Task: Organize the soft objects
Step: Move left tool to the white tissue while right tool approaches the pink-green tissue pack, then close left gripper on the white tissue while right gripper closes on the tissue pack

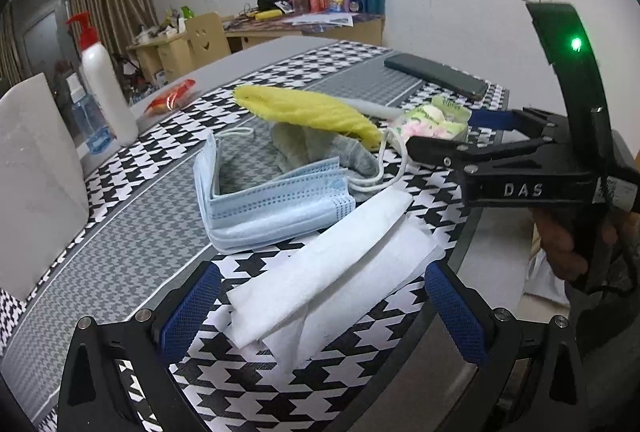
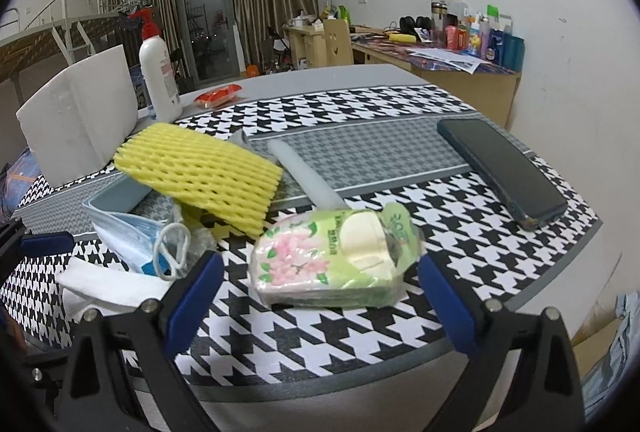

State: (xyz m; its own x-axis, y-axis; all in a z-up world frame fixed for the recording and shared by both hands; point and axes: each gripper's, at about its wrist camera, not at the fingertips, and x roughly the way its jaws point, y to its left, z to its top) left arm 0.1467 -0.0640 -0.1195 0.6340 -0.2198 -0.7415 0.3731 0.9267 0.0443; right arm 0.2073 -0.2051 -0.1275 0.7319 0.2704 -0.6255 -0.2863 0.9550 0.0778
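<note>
My left claw stands apart, 1 folded tissue lying between its fingers on the table. My right claw stands apart, tissue pack between its fingers, ungripped.

one face mask, one yellow foam net, one tissue pack, one phone, two claws.

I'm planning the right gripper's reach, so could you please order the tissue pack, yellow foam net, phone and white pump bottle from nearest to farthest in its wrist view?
1. tissue pack, between the open fingers.
2. yellow foam net, ahead left.
3. phone, ahead right; close to the net's rank.
4. white pump bottle, far left.
</note>
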